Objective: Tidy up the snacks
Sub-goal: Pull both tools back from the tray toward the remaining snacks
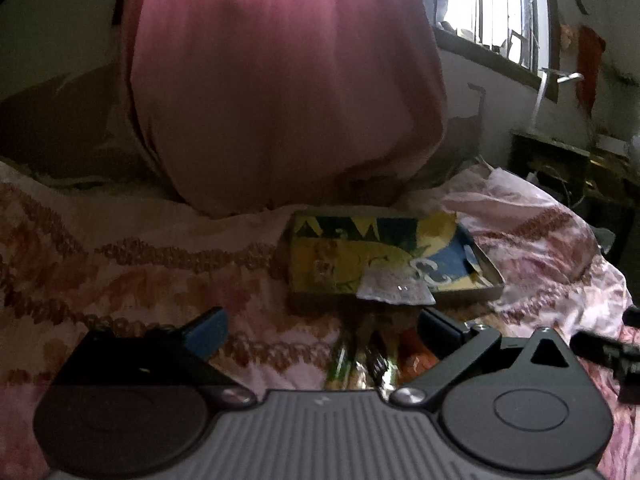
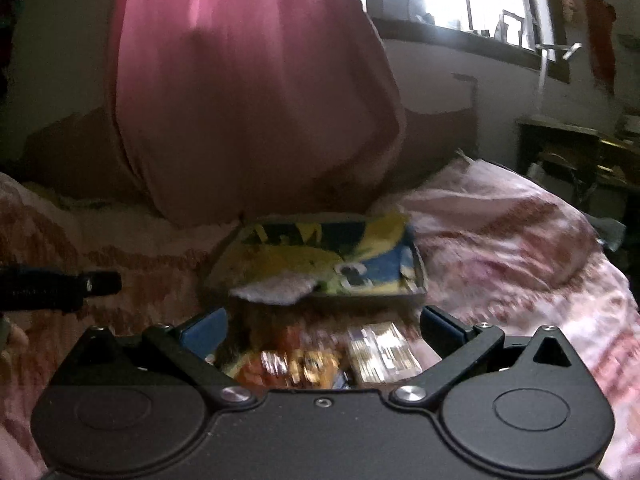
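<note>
A shallow tray (image 2: 418, 276) w/ a yellow-and-blue printed bottom is seen lying on a pink floral bedsheet (image 2: 500, 220), approx. centre frame. A pale crinkled packet (image 2: 272, 291) is draped over its near rim. Loose snack packets (image 2: 320, 360) (orange, gold and beige wrappers, blurred, count unclear) are piled just in front of the tray. The right gripper (image 2: 322, 330) is held spread wide over that pile, nothing pinched. The left gripper (image 1: 320, 330) is likewise spread, w/ packets (image 1: 360, 356) below it. One pink curtain (image 1: 280, 80) is hung behind the tray; one barred window (image 1: 504, 8) is seen at right.
</note>
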The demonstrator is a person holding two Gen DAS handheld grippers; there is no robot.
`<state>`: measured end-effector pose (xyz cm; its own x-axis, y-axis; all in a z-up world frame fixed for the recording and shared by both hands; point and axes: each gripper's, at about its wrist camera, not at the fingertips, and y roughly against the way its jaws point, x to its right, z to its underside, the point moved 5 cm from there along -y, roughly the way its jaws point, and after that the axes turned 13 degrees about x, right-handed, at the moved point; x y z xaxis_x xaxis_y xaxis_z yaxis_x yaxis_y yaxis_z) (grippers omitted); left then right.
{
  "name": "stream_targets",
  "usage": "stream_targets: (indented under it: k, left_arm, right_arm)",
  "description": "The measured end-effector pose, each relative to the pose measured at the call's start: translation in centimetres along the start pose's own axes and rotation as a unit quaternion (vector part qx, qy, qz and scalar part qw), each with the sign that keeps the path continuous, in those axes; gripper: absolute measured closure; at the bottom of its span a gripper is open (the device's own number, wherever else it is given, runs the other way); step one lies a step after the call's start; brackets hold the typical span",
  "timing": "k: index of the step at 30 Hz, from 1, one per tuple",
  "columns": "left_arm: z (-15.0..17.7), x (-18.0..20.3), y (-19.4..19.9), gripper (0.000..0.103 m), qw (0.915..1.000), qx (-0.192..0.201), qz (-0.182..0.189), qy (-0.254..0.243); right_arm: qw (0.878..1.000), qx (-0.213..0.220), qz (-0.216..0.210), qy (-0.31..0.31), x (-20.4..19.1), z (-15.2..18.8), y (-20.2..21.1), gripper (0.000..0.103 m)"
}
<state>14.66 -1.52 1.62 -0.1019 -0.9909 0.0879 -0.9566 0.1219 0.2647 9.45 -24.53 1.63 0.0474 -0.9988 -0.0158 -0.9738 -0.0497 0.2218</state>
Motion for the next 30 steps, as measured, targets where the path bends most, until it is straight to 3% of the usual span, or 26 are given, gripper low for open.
stream_targets:
  k: [4, 7, 12, 30]
  left_arm:
    - [1.3, 0.8, 1.4, 0.0, 0.9999, -0.013, 0.009, -0.006]
    - [2.2, 1.6, 2.1, 0.0, 0.9991, -0.028, 0.013, -0.029]
    - [3.1, 2.6, 2.8, 0.0, 0.9973, -0.037, 0.015, -0.062]
    - [4.2, 2.1, 2.2, 0.0, 0.9935, -0.067, -0.015, -0.091]
  right_arm:
    - [1.0, -0.026, 0.017, 0.004, -0.3, 1.9, 2.0, 0.001]
    - [1.0, -0.015, 0.024, 0.004, -0.4, 1.8, 2.8, 0.001]
    - [0.999, -0.036, 0.038, -0.002, -0.5, 2.3, 3.1, 0.001]
    - [0.993, -0.107, 0.058, 0.008, -0.4, 4.3, 1.9, 0.001]
